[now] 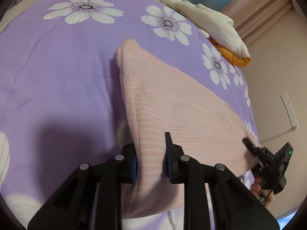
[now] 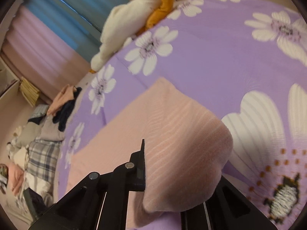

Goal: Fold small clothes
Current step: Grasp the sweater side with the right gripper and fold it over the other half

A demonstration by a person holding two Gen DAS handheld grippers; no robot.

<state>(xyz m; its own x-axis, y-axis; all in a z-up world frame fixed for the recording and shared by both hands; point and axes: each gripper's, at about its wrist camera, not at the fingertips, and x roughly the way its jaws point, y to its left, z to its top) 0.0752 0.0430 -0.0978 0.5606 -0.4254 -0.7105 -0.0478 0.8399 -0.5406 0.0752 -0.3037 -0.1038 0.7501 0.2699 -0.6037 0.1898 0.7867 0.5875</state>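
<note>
A pink ribbed garment [image 1: 172, 99] lies on the purple flowered bedspread [image 1: 57, 67], its near edge lifted. My left gripper [image 1: 150, 153] is shut on the garment's near left edge, cloth pinched between both fingers. My right gripper [image 1: 249, 143] shows in the left wrist view at the garment's near right corner. In the right wrist view the right gripper [image 2: 178, 172] is shut on the pink garment [image 2: 172, 134]; the cloth drapes over and hides its right finger.
A cream and orange pile of clothes [image 1: 214, 26] lies at the bed's far right edge. More clothes [image 2: 38, 143] are heaped beside the bed. Curtains [image 2: 57, 28] and a wall with a socket [image 1: 289, 113] are beyond.
</note>
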